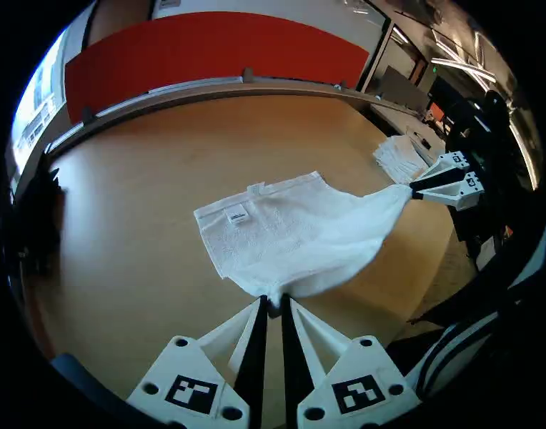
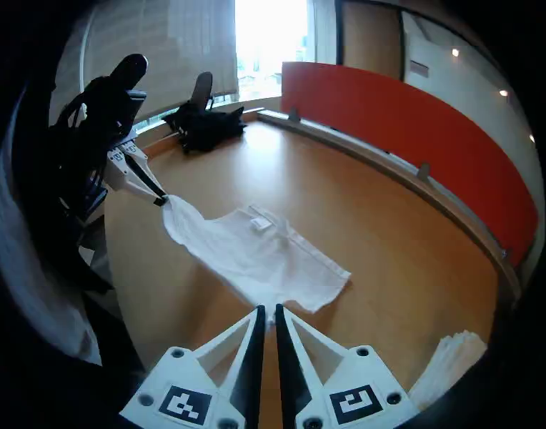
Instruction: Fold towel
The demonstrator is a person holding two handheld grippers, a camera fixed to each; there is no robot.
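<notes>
A white towel (image 1: pixel 294 229) lies mostly flat on a wooden table (image 1: pixel 144 214), its label facing up. The left gripper (image 1: pixel 273 304) is closed tight on one corner. The right gripper (image 2: pixel 268 313) pinches another corner, lifting it slightly, though its fingertips seem partly hidden by cloth. A stack of folded towels (image 1: pixel 401 154) sits near the table's edge

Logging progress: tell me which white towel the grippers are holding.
The spread towel mid-table, pinched at two corners; the folded stack lies untouched at the table's edge.
</notes>
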